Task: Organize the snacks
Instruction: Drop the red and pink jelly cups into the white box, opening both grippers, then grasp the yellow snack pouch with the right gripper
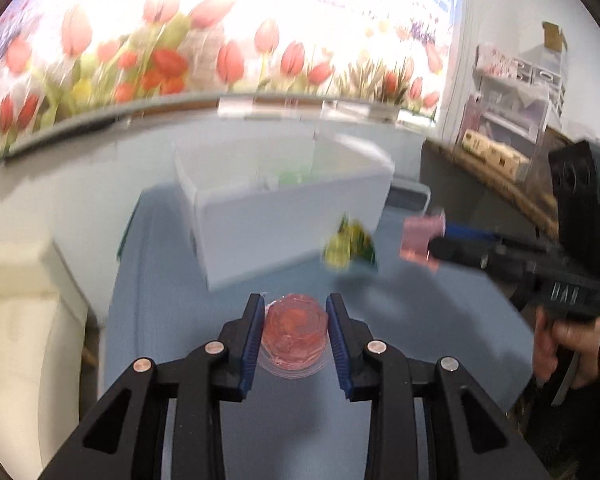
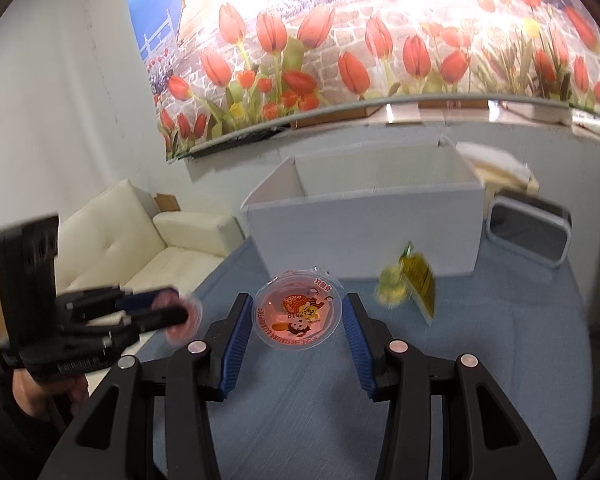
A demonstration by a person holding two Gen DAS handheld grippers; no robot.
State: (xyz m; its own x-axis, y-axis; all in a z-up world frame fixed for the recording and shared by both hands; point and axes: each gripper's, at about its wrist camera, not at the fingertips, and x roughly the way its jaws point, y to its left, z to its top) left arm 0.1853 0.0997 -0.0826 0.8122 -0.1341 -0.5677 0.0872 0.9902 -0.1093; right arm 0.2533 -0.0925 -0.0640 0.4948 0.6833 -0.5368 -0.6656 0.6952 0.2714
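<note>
In the left wrist view, my left gripper (image 1: 295, 308) is shut on a pink jelly cup (image 1: 294, 330), seen bottom-up, above the blue table (image 1: 180, 320). My right gripper (image 2: 298, 308) is shut on another pink jelly cup (image 2: 298, 311), with its printed lid facing me. The right gripper also shows in the left wrist view (image 1: 424, 242), holding its pink cup. The left gripper shows in the right wrist view (image 2: 180, 314). A yellow-green jelly cup (image 2: 406, 284) lies on the table in front of a white open box (image 2: 364, 224); it also shows in the left wrist view (image 1: 348, 246).
The white box (image 1: 284, 216) stands mid-table with something green inside. A grey tray (image 2: 528, 232) lies right of it. A cream sofa (image 2: 140, 240) is left of the table. A tulip mural covers the wall. Shelves (image 1: 512, 120) stand at the far right.
</note>
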